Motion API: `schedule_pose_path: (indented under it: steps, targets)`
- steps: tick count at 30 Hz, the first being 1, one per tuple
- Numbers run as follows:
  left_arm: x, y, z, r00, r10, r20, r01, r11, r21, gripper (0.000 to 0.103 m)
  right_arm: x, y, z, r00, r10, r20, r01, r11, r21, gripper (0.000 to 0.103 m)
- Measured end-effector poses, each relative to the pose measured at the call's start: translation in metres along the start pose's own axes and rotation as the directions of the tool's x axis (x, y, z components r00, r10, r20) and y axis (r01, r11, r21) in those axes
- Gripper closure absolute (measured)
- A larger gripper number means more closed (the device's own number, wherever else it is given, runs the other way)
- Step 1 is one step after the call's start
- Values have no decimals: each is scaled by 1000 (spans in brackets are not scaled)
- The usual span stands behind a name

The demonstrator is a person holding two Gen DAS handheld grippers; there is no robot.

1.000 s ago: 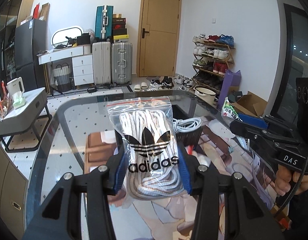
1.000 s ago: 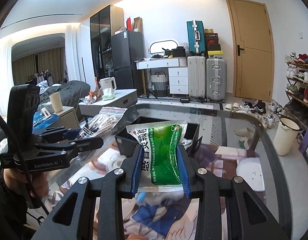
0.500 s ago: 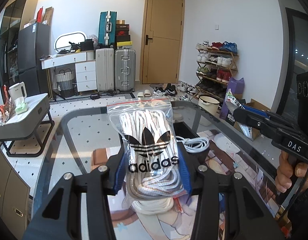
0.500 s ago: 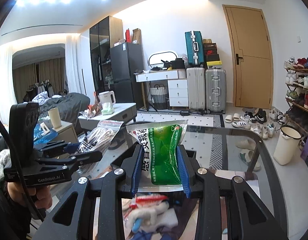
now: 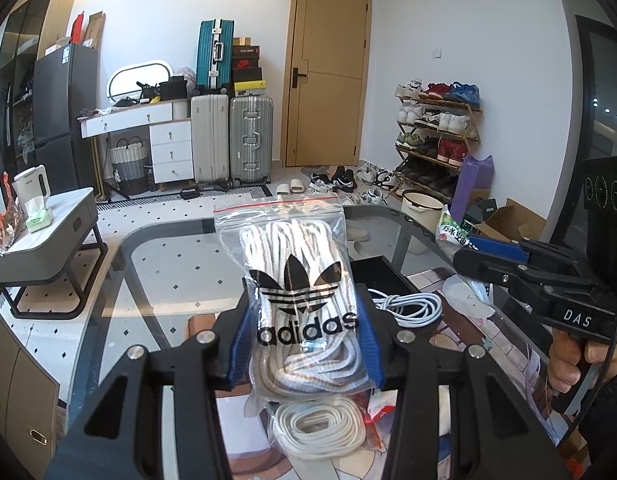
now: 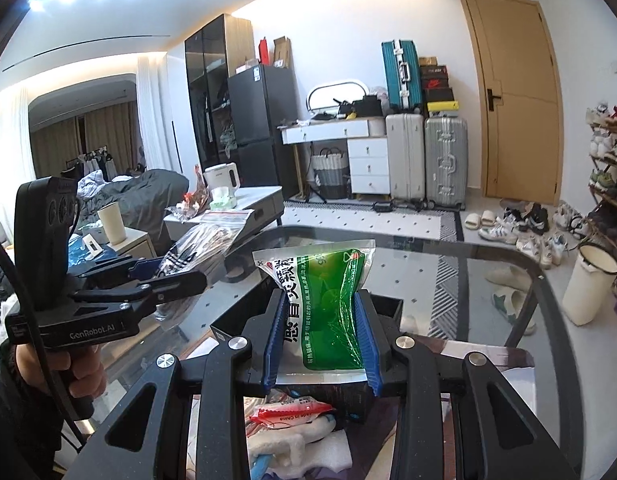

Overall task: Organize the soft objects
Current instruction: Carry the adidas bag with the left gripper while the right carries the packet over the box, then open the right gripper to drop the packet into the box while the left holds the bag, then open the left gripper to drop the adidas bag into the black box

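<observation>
Clear plastic zip bag (image 5: pixel 296 280) printed "adidas", packed with white laces, sits clamped in the left claw (image 5: pixel 306 346) above the glass worktop (image 5: pixel 176 264). One green-and-white sachet (image 6: pixel 328 308) with Chinese print is pinched in the right claw (image 6: pixel 322 342). Below the left claw lie two loose white cord coils (image 5: pixel 320 426), possibly more. Claw bodies read "DAS" and "GenRobot.AI".

Black tool (image 5: pixel 306 344) (blue pads, silver screws)

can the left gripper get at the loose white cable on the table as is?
Probably not. The left gripper is shut on the adidas lace bag, so its jaws are occupied. The white cable lies exposed on the glass table beside the black tray, otherwise unobstructed.
</observation>
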State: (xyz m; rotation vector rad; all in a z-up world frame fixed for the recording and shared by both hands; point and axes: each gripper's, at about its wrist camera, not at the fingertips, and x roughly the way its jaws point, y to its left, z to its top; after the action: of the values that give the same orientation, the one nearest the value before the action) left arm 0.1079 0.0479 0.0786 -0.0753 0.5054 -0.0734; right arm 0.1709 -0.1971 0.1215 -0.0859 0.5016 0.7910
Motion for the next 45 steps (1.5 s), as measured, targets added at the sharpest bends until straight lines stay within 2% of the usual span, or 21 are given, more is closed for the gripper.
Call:
schedule_pose_path:
  steps: [7,25,32,35,41,45]
  targets:
    - [28,3,2,999,-5,-41,5,1000,7,58,34,-2,1,998,15,-58,-15,1000,-11,70]
    - [80,10,3,994,-21,-111,21,1000,1,58,98,-8,4,991,18,-131,-22,999,-28,70]
    - [94,12,5,993,-23,-113,23,1000,-5,58,108,-9,2,989,7,-145,-12,999,-31,69]
    - [96,11,5,994,-21,-103,22,1000,5,58,111,-10,1,987,9,-160,-14,999,-32,62]
    - [100,13,3,997,-21,-77,20,1000,-7,58,108,-15,-1,990,-8,-143,4,1000,-24,61]
    - [99,8,-2,997,-15,-71,17,1000,22,56,103,-18,-3,990,-12,-140,9,1000,-19,57]
